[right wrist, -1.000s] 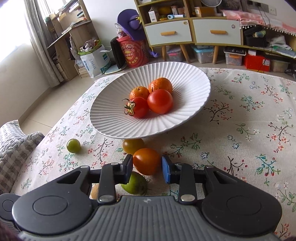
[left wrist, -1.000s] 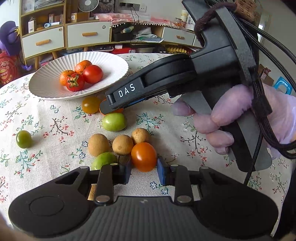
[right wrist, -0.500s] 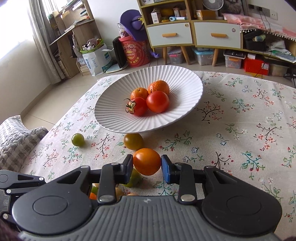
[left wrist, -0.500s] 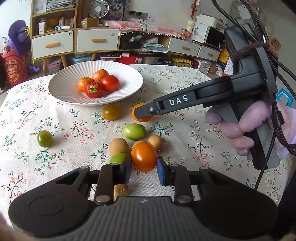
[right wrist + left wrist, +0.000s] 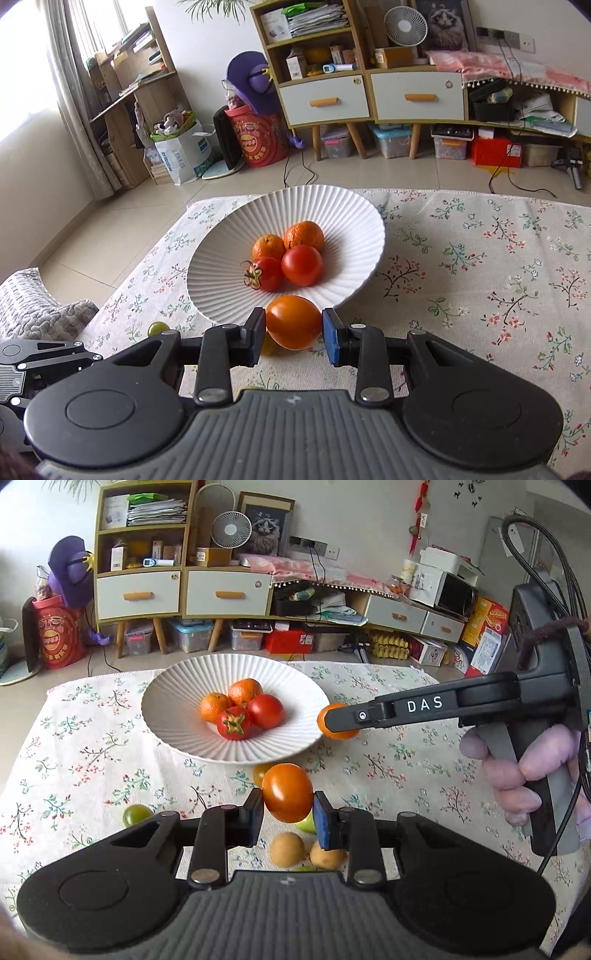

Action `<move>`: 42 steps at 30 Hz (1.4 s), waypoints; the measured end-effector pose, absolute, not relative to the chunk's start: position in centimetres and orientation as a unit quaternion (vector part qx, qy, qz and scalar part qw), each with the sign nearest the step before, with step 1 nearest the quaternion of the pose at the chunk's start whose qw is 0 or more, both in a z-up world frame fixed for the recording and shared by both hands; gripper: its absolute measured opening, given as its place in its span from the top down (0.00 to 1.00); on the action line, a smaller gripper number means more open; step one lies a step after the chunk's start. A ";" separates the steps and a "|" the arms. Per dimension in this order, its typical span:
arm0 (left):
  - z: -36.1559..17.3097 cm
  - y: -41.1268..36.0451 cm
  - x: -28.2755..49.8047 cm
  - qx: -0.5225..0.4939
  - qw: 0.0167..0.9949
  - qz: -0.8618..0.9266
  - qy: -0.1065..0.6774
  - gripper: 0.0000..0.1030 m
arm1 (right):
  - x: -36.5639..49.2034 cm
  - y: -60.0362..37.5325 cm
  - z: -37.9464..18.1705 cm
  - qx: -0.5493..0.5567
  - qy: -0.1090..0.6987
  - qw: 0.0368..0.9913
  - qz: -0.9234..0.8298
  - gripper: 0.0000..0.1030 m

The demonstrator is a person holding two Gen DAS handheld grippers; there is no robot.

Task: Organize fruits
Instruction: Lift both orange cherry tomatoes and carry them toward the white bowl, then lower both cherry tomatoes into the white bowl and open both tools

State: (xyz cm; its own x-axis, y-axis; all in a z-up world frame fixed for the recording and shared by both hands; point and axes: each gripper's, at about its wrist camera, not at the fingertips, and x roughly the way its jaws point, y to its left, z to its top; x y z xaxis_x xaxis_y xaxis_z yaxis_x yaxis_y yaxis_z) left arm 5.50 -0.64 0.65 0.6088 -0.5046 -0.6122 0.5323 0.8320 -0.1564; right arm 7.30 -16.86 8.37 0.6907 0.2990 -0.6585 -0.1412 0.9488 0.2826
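Note:
My left gripper [image 5: 288, 806] is shut on an orange tomato [image 5: 288, 792], held above the floral tablecloth in front of the white ribbed plate [image 5: 166, 716]. My right gripper [image 5: 293, 328] is shut on a second orange tomato [image 5: 293, 326] just in front of the plate's near rim [image 5: 221, 240]. In the left wrist view the right gripper [image 5: 332, 716] holds that tomato [image 5: 340, 734] at the plate's right rim, with a gloved hand [image 5: 524, 764] on its handle. Two oranges [image 5: 243, 690] and two red tomatoes [image 5: 264, 710] lie in the plate.
Loose on the cloth are a green tomato [image 5: 136, 814], a yellowish tomato [image 5: 258, 771], brown round fruits [image 5: 286, 849] and a green fruit [image 5: 304, 823] under my left gripper. A grey cushion [image 5: 29, 306] lies left of the table. Cabinets and boxes stand beyond the far edge.
Both grippers have risen with their tomatoes and come closer to the plate. The left tomato is now off the cloth, above the other fruits.

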 end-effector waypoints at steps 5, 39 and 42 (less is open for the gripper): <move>1.0 -0.9 7.6 0.012 0.905 -0.268 0.331 0.77 | 8.9 -17.0 8.4 0.114 0.371 0.916 0.105 0.71; -1.4 -0.6 14.0 -0.046 0.918 -0.190 0.345 0.77 | 13.0 -17.5 5.7 0.142 0.364 0.918 0.071 0.71; -1.4 -0.4 14.2 -0.056 0.916 -0.195 0.346 0.77 | 13.2 -17.8 5.6 0.151 0.364 0.916 0.072 0.70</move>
